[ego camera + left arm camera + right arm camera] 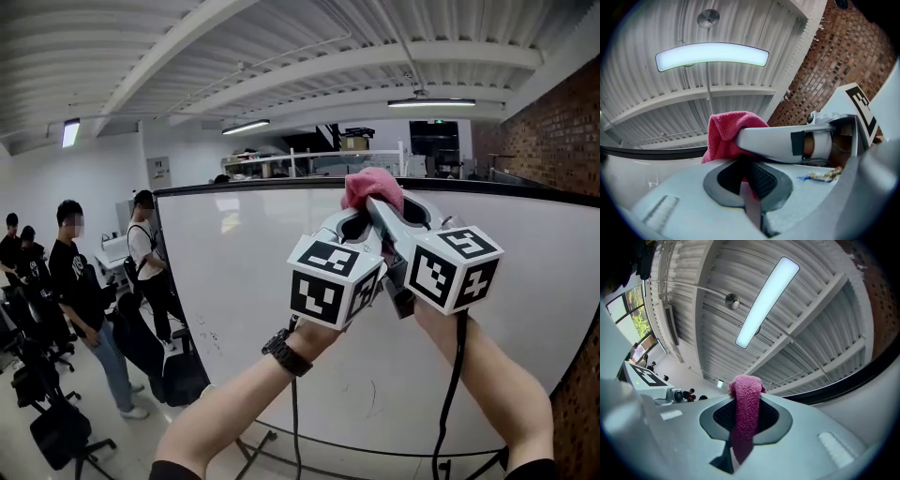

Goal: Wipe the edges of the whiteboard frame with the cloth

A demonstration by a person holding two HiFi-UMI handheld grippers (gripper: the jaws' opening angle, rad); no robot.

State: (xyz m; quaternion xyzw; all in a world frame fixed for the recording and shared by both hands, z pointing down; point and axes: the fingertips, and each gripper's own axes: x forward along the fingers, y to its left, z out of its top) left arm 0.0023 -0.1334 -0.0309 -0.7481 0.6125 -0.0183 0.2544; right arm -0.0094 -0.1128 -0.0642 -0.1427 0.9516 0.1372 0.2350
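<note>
From my seat the cloth [372, 187] reads as pink terry, nubbly and matt, its looped weave plain where the right gripper [746, 420] and the left gripper [749, 180] each pinch it. Both shells look like smooth pale-grey plastic with a dull sheen, and the pads [764, 180] are dark, rubbery and finely cross-hatched. The whiteboard [253, 281] is glossy white and catches soft reflections near its top edge. Its frame [525, 190] is thin, dark and matt. I see a rough red brick wall [562, 131] and a ribbed, white-painted ceiling [825, 310].
</note>
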